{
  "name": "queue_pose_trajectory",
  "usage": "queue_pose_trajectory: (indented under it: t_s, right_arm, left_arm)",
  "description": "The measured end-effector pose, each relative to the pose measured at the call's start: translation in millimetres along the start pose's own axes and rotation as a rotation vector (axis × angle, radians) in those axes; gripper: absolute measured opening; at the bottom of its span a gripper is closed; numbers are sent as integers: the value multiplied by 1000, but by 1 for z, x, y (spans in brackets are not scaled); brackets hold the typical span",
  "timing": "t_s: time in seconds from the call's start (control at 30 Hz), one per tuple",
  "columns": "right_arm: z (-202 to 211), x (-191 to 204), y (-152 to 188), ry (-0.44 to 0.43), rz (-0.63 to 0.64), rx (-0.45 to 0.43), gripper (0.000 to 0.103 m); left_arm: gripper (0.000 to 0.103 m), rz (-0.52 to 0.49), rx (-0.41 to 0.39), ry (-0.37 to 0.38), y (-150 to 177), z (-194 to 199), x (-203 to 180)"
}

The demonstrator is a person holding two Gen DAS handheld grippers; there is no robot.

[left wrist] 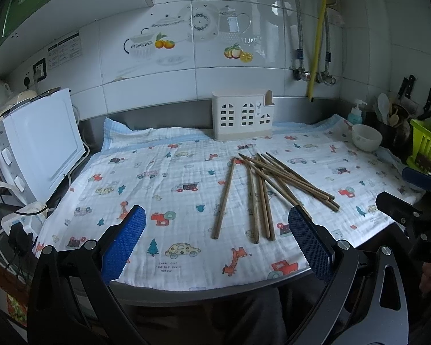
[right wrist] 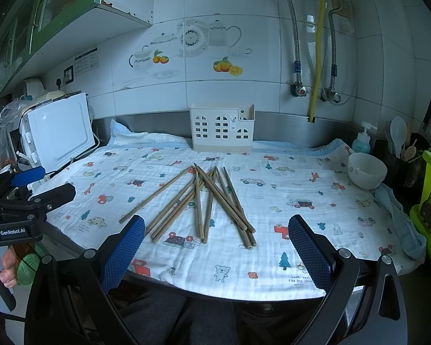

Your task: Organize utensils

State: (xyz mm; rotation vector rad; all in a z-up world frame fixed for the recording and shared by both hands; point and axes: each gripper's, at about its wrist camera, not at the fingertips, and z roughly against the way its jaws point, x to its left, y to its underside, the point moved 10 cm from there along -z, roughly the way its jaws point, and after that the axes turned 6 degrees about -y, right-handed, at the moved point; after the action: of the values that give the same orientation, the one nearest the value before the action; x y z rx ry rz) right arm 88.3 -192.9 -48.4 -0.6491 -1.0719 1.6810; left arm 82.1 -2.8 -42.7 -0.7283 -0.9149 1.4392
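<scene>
- A kitchen surface [left wrist: 169,289] against a white tiled wall is covered by a white cloth [left wrist: 163,189] printed with small cars, trees and giraffes.
- A loose pile of wooden chopsticks [left wrist: 268,185] lies on the cloth near the middle, most crossing one another; one stick lies a little apart on the pile's left in the left wrist view. The right wrist view shows the same pile [right wrist: 207,201] fanned out, with its ends pointing toward the camera.
- A white plastic holder [left wrist: 242,120] with window-shaped cutouts stands upright at the back of the cloth, against the steel backsplash and behind the chopsticks, well apart from them.
- A white bowl [left wrist: 366,137] sits on the cloth at the right, near a blue soap pump [left wrist: 355,115] and a green rack [left wrist: 426,143].
- A white appliance [left wrist: 40,146] stands off the cloth at the left edge.
- The left gripper [left wrist: 217,230] hovers over the near edge of the cloth, its blue-padded fingers [left wrist: 123,244] spread wide and holding nothing.
- The right gripper [right wrist: 216,238] hovers over the near edge too, its fingers [right wrist: 310,250] spread wide and empty, with the near ends of the chopsticks between them in view.
- At the left of the right wrist view, a hand [right wrist: 7,270] grips the handle of the left gripper.
</scene>
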Motion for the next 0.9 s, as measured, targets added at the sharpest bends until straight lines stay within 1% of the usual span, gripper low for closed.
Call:
queue_pose_trajectory:
  t_s: [0.4, 0.9]
  right_arm:
    - [-9, 3, 2, -11, 1, 14, 97]
    - [-19, 5, 3, -23, 14, 20, 96]
  left_arm:
    - [98, -4, 6, -3, 0, -2, -2]
    - [98, -5, 12, -10, -4, -13, 0]
